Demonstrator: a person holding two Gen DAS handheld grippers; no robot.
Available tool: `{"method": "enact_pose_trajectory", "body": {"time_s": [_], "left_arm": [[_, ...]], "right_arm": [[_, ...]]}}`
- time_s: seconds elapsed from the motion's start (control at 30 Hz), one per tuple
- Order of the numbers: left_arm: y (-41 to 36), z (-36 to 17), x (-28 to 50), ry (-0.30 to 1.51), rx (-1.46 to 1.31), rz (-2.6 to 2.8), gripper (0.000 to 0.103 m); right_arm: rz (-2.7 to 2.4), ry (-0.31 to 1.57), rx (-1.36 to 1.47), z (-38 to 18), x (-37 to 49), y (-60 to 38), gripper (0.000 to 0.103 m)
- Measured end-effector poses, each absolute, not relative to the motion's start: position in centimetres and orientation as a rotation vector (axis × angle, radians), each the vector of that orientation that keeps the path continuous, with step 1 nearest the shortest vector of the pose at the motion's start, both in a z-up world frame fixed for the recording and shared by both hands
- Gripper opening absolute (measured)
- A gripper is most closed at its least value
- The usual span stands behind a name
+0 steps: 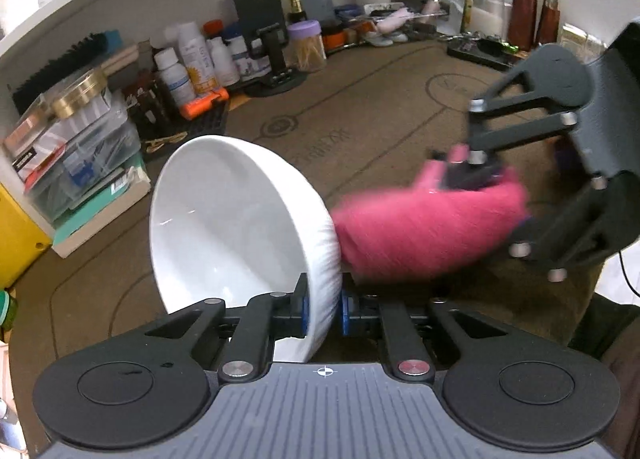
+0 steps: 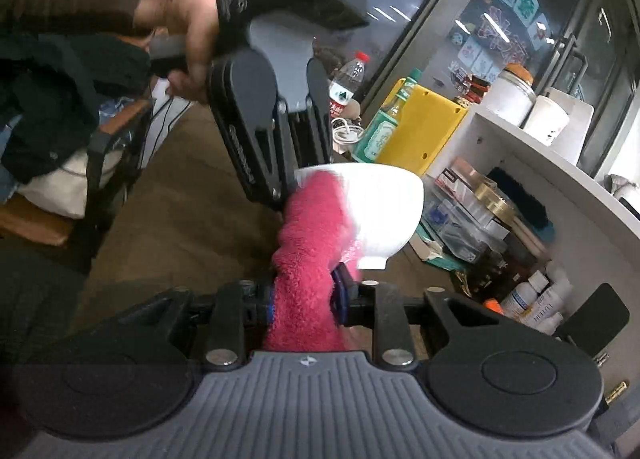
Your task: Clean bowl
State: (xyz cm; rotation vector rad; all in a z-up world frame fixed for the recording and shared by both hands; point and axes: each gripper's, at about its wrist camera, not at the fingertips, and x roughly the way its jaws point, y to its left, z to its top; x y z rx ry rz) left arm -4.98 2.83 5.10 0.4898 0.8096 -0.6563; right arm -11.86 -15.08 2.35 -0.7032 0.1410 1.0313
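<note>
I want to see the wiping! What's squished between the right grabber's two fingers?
The pink cloth, pinched by the right gripper and touching the white bowl, clearest in the right wrist view.

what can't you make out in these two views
- Left wrist view: the cloth is motion-blurred, so whether it touches the bowl is unclear there; the bowl's foot is hidden behind the left gripper.
- Right wrist view: the bowl's inside is out of sight, only its outer wall shows; cloth covers the near side, so any dirt is hidden.
- Right gripper: its pads are buried in cloth.
- Bottle labels: too small to read.
</note>
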Motion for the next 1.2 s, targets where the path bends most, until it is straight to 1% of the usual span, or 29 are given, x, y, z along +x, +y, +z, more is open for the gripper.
{"method": "enact_pose_trajectory", "body": {"time_s": [0.07, 0.13, 0.17, 0.2, 0.27, 0.3, 0.37, 0.43, 0.47, 0.5, 0.53, 0.63, 0.77, 0.83, 0.87, 1.0, 1.2], "left_arm": [[2.6, 5.1, -4.9, 0.801, 0.515, -0.639, 0.016], [2.3, 4.9, -4.6, 0.787, 0.555, -0.604, 0.020], [2.3, 4.7, -4.4, 0.784, 0.565, -0.590, 0.029], [2.5, 4.3, -3.9, 0.777, 0.591, -0.546, 0.043], [2.9, 3.8, -3.3, 0.766, 0.607, -0.499, 0.057], [3.4, 3.4, -2.9, 0.753, 0.605, -0.470, 0.058], [4.0, 3.3, -2.2, 0.755, 0.563, -0.467, 0.054], [3.8, 3.3, -2.1, 0.776, 0.541, -0.503, 0.040], [3.5, 3.2, -2.2, 0.784, 0.542, -0.527, 0.023], [3.3, 3.3, -2.3, 0.783, 0.544, -0.532, 0.021], [2.9, 3.6, -2.3, 0.790, 0.539, -0.539, 0.021], [2.2, 4.3, -2.5, 0.806, 0.519, -0.559, 0.018], [2.4, 4.7, -2.7, 0.823, 0.509, -0.573, 0.016], [2.5, 4.7, -2.9, 0.830, 0.509, -0.568, 0.016], [2.5, 4.6, -3.0, 0.833, 0.508, -0.564, 0.016], [2.1, 4.6, -3.1, 0.839, 0.504, -0.542, 0.016], [1.8, 4.8, -2.9, 0.837, 0.487, -0.495, 0.016]], "right_arm": [[0.971, 0.138, -0.672, 3.2, -10.5, -14.6, 0.025], [0.898, 0.161, -0.619, 3.7, -8.6, -13.9, 0.026], [0.851, 0.185, -0.585, 3.8, -7.2, -13.6, 0.027], [0.803, 0.208, -0.550, 3.9, -5.9, -13.2, 0.028], [0.720, 0.255, -0.470, 3.6, -3.1, -13.0, 0.028], [0.705, 0.272, -0.437, 3.3, -2.4, -13.1, 0.028], [0.676, 0.306, -0.370, 2.6, -1.1, -13.8, 0.028], [0.666, 0.316, -0.371, 2.2, -0.8, -14.3, 0.028], [0.668, 0.317, -0.375, 2.2, -0.8, -14.5, 0.028], [0.679, 0.312, -0.384, 2.3, -0.9, -14.6, 0.028], [0.690, 0.307, -0.393, 2.3, -1.0, -14.8, 0.028], [0.783, 0.244, -0.447, 2.7, -2.8, -14.4, 0.028], [0.959, 0.157, -0.625, 2.8, -8.3, -13.2, 0.028], [1.023, 0.149, -0.673, 2.7, -10.3, -13.4, 0.027], [1.054, 0.154, -0.690, 2.7, -11.3, -13.5, 0.026], [1.010, 0.177, -0.675, 2.7, -10.6, -13.5, 0.025], [0.811, 0.246, -0.551, 3.3, -4.5, -12.4, 0.027]]}}
